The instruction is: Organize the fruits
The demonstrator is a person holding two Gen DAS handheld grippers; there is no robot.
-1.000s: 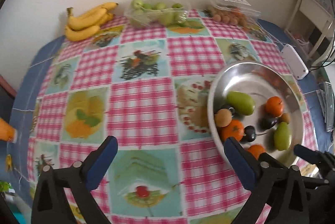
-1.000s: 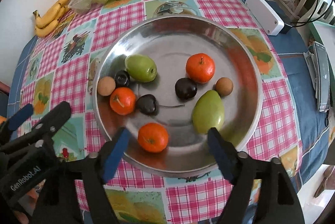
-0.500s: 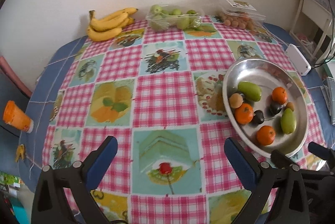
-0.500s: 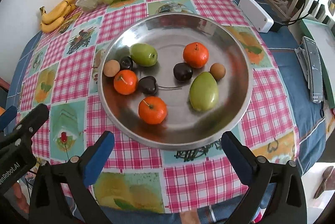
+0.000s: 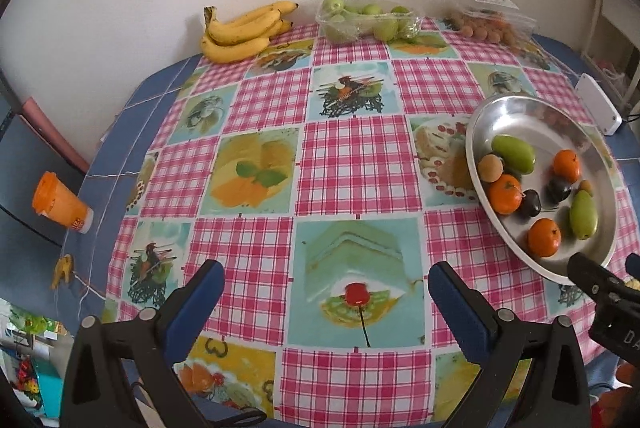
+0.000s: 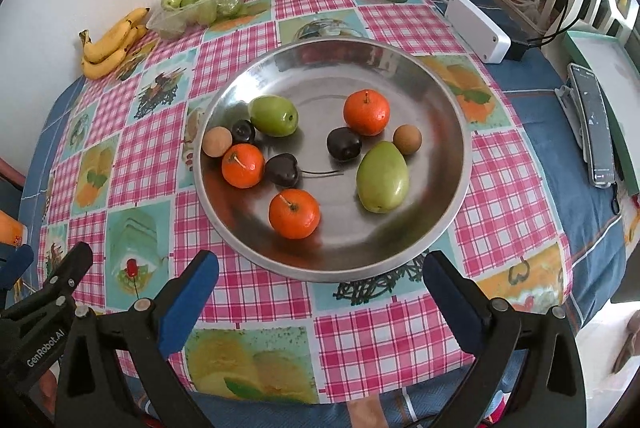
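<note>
Both tools hang over the counter with nothing between their blue pads: the left hand-held gripper has its jaws spread wide above the checked tablecloth, and the right hand-held gripper likewise stands wide apart just short of the steel plate. In the right wrist view the plate holds three tangerines, one at twelve o'clock, one at nine and one at six. A large green mango lies at four o'clock, a smaller green fruit at ten. Three dark cherries and two brown longans sit among them. At the counter's far edge, well apart from the plate, lie a banana bunch, a clear tray of green fruit and a lidded box of longans. A white box rests beyond the plate at one o'clock.
</note>
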